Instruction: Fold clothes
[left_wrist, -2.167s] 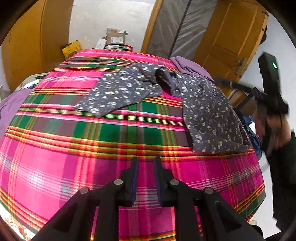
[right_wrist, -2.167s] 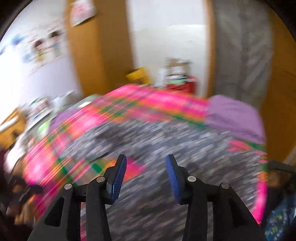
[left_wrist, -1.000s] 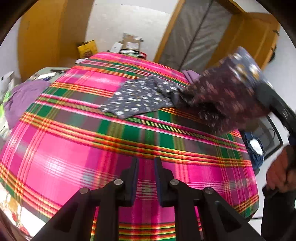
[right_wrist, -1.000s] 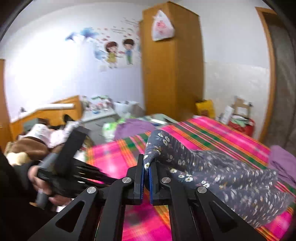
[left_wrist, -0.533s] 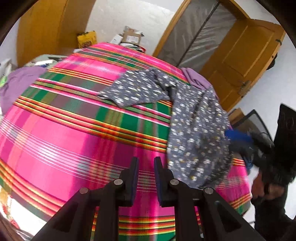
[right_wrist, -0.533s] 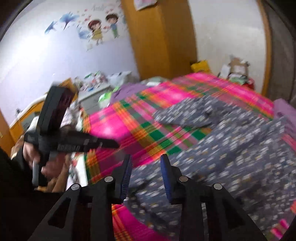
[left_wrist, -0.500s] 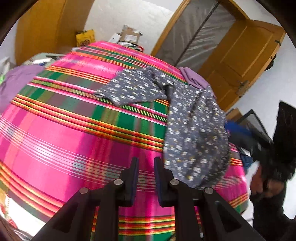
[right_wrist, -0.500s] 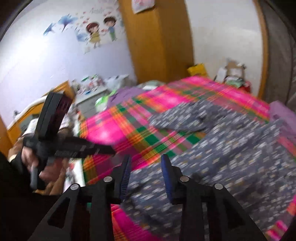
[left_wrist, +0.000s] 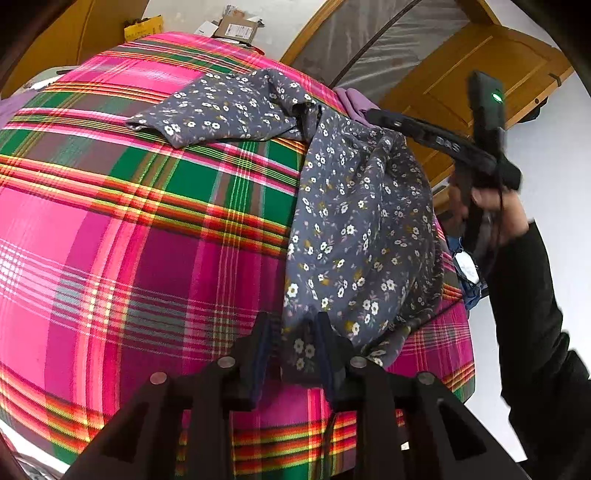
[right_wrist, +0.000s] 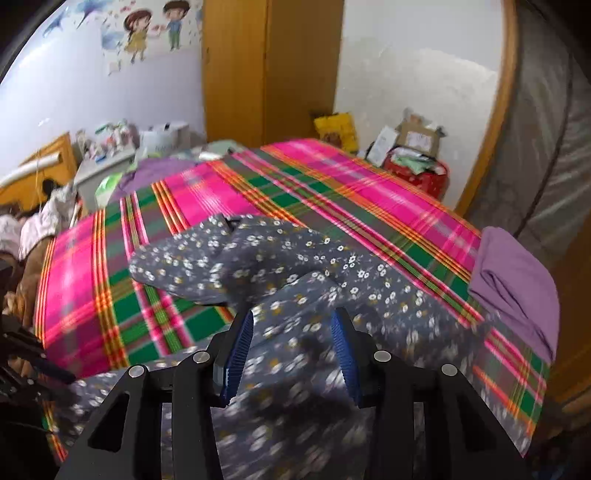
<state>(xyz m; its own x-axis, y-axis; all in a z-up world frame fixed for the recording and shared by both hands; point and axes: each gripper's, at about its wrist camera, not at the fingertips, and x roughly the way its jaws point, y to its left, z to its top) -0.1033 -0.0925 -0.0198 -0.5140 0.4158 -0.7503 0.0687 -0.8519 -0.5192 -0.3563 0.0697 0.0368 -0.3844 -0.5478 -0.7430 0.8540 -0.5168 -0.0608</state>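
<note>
Your left tongs (left_wrist: 295, 341) straddle the floral garment's (left_wrist: 354, 229) hem, unclamped; your right tongs (right_wrist: 293, 343) gape above it.

Soft matt floral cloth garment (left_wrist: 354, 229) lies on a woven plaid bedspread (left_wrist: 110, 229) with slight sheen, beside glossy varnished wood doors (left_wrist: 476, 66).

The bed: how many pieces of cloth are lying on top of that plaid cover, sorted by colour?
Grey floral garment: 1, spread unfolded across the plaid cover
Purple folded cloth: 1, at the bed's edge
Total: 2
</note>
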